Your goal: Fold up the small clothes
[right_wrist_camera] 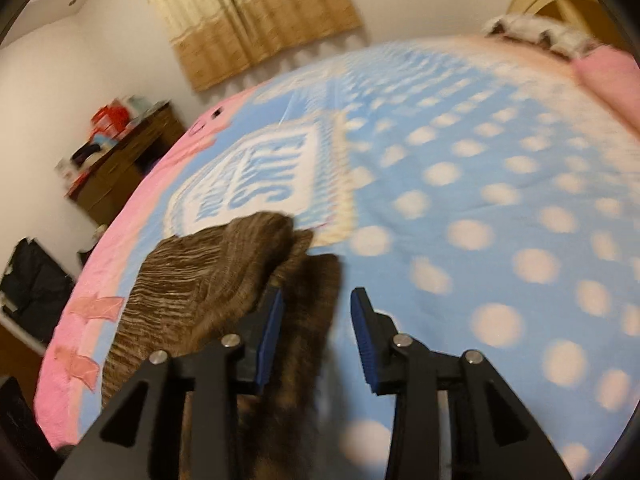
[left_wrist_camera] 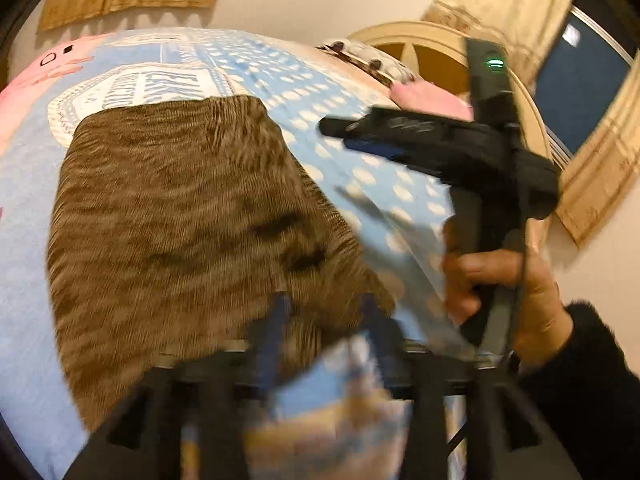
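While both lie parted, the left claw (left_wrist_camera: 324, 312) and right claw (right_wrist_camera: 318, 320) straddle the brown garment (left_wrist_camera: 180, 216), gripping nothing.

Both grippers are black, angular linkage frames. The right gripper (right_wrist_camera: 317, 334) carries blue ribbed pads (right_wrist_camera: 365, 350) on its two fingers and round silver screws at the pivots. The left gripper (left_wrist_camera: 326, 322) shows blurred blue pads too. From the left wrist camera, the right hand (left_wrist_camera: 516, 300) wears a fuzzy black sleeve (left_wrist_camera: 588, 376); the handle it grips bears a small green light, pale script and a thin black cable.
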### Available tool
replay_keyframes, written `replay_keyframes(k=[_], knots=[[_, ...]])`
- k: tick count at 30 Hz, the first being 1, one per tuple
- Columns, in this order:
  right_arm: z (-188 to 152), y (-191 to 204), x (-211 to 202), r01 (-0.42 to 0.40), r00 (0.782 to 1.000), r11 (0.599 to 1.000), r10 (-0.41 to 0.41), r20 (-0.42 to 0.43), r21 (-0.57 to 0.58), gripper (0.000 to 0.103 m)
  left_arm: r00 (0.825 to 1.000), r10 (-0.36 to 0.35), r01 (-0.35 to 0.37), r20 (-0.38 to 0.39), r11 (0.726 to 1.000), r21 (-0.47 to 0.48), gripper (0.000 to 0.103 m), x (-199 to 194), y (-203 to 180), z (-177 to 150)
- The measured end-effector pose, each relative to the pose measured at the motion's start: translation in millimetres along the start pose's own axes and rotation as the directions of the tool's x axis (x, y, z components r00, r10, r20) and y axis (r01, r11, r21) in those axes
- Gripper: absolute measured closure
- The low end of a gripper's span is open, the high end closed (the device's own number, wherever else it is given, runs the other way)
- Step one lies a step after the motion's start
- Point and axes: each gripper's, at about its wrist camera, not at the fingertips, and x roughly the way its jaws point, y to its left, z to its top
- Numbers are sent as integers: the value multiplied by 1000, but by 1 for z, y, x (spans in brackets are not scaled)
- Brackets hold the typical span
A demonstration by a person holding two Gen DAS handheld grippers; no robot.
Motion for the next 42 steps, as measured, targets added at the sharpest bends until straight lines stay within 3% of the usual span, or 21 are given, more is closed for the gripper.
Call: replay_keyframes(k=[1, 4, 6, 8, 11, 15, 16, 17, 18, 22, 24, 28, 30, 31, 34, 35, 36, 38, 41, 42], knots=[[-4, 1, -13, -11, 1000, 1000, 11, 17, -5, 63, 1000, -17, 17, 11, 1000, 5, 32, -9, -1, -8], [-23, 10, -47, -91, 995, 996, 91, 41, -7, 55, 998, -41, 39, 46, 998, 41, 32, -32, -4, -31], [-40, 22, -65, -131, 990, 991, 132, 55, -17, 41, 997, 13, -16, 70, 999, 44, 32, -42, -6, -42], [-56, 34, -75, -141, 987, 989, 143, 67, -32, 41, 994, 61, -62, 86, 998, 2, 32, -51, 6, -49], [-70, 51, -65, -167, 985, 983, 169, 22, -72, 41, 992, 100, -91, 82, 991, -101, 32, -60, 24, -55], [-81, 62, -29, -111, 992, 988, 104, -67, -104, 42, 982, 168, -151, 86, 973, -175, 32, -78, 36, -61], [-87, 62, -21, -85, 993, 990, 75, -95, -108, 48, 976, 200, -183, 87, 968, -174, 32, -79, 38, -58], [-91, 61, -15, -68, 991, 992, 55, -119, -108, 78, 966, 243, -226, 89, 960, -166, 32, -81, 39, -57], [-95, 59, -11, -54, 991, 993, 40, -131, -103, 86, 951, 294, -278, 90, 948, -153, 32, -83, 38, -57], [-94, 34, -18, -74, 989, 997, 78, -122, 35, 94, 901, 426, -417, 87, 903, -103, 32, -84, 40, -58], [-99, 22, -23, -82, 989, 993, 91, -115, 80, 95, 874, 479, -473, 86, 877, -84, 32, -83, 40, -58], [-111, 19, -32, -89, 989, 991, 100, -110, 103, 95, 849, 524, -520, 63, 851, -73, 32, -81, 46, -60], [-112, 20, -39, -59, 993, 993, 70, -100, 107, 93, 834, 548, -545, 63, 836, -61, 32, -80, 47, -60], [-110, 23, -46, -6, 996, 995, 14, -83, 103, 86, 828, 557, -555, 64, 830, -56, 32, -78, 48, -59], [-93, 43, -68, 121, 992, 993, -121, 45, 9, 82, 825, 563, -560, 60, 827, -58, 32, -76, 52, -57], [-85, 58, -73, 130, 988, 990, -124, 89, -61, 76, 826, 560, -556, 60, 828, -66, 32, -75, 53, -54], [-80, 69, -72, 126, 988, 986, -115, 100, -108, 66, 825, 561, -557, 61, 827, -72, 32, -74, 54, -52], [-71, 91, -64, 100, 991, 975, -80, 106, -197, 57, 821, 567, -562, 66, 823, -80, 32, -73, 53, -46], [-60, 114, -39, 91, 993, 958, -67, 97, -273, 59, 810, 582, -577, 79, 813, -76, 32, -71, 53, -37], [-55, 116, -20, 88, 996, 956, -76, 53, -278, 68, 805, 588, -584, 79, 809, -72, 32, -68, 53, -34]])
